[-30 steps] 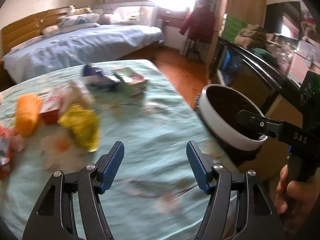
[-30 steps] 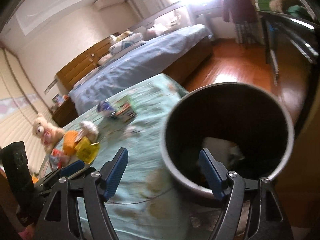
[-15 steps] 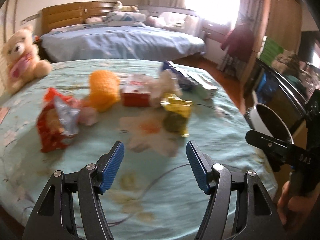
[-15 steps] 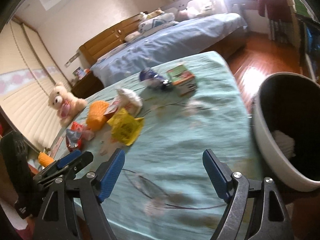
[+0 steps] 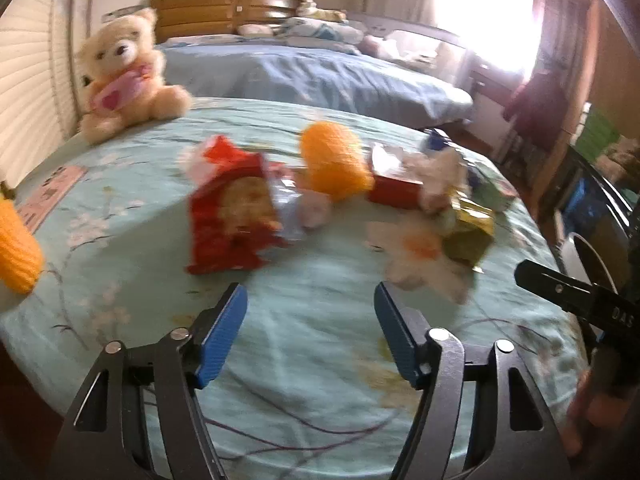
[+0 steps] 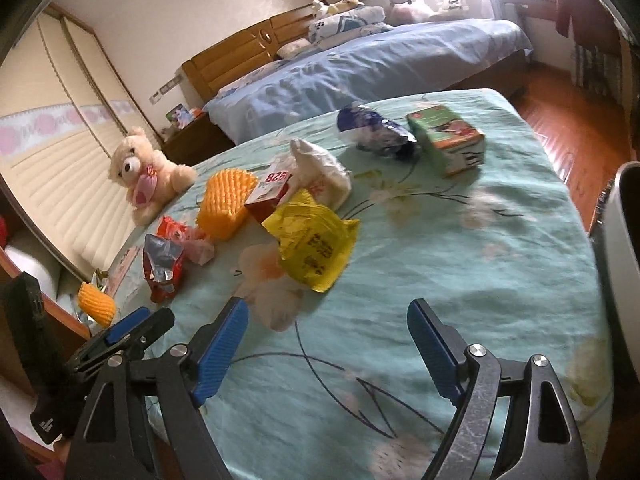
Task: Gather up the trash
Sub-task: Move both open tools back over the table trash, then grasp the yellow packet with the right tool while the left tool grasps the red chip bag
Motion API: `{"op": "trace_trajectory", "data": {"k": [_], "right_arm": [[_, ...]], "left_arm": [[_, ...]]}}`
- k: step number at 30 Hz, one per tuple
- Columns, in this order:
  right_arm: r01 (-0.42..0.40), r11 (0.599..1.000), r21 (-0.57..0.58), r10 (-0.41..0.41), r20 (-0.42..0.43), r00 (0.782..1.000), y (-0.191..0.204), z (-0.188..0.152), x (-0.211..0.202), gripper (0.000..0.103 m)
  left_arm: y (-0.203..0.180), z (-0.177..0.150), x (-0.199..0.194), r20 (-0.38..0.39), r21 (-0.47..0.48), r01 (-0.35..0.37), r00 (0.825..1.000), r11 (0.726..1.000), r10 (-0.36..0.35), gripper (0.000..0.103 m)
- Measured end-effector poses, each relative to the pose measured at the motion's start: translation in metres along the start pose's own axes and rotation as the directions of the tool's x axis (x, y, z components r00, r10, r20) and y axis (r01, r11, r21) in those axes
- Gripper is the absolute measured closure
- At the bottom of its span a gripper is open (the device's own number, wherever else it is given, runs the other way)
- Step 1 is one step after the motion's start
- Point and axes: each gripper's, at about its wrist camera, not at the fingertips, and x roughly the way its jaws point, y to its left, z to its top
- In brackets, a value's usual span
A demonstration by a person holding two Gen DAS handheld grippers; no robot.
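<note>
Item: both my tongs, left (image 5: pixel 310 326) and right (image 6: pixel 328 338), gaped empty; wrappers (image 6: pixel 314 246) lay uncollected on bed (image 6: pixel 500 272); bin (image 6: pixel 624 240) waited.

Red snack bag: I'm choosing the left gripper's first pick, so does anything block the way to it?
Nothing visible does. The left gripper is open, and only bare bedspread lies between its fingers and the red snack bag just ahead.
</note>
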Motion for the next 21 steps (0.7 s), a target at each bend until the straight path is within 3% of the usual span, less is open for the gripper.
{"op": "trace_trajectory", "data": {"k": [8,17,19,20,21], "right_arm": [[0.001,1.000,-0.014,-0.001,-0.019,1.000,0.009,0.013,0.027,0.019],[0.037,0.999,-0.014,-0.038,-0.018,0.999,0.011,0.024,0.045,0.021],[0.049,0.999,-0.017,-0.050,-0.017,0.999,0.010,0.025,0.047,0.031],[0.055,0.998,-0.019,-0.055,-0.019,0.998,0.011,0.025,0.048,0.043],[0.059,0.998,-0.019,-0.059,-0.021,0.998,0.010,0.025,0.048,0.058]], "left_arm": [[0.025,0.015,0.007,0.010,-0.053,-0.061,0.998,0.997,0.061,0.017],[0.036,0.037,0.028,0.018,-0.048,-0.103,0.994,0.994,0.104,0.017],[0.038,0.037,0.033,0.007,-0.050,-0.101,0.995,0.994,0.101,0.025],[0.039,0.037,0.036,-0.005,-0.051,-0.087,0.996,0.995,0.086,0.042],[0.040,0.036,0.038,-0.017,-0.052,-0.077,0.997,0.996,0.076,0.047]]}}
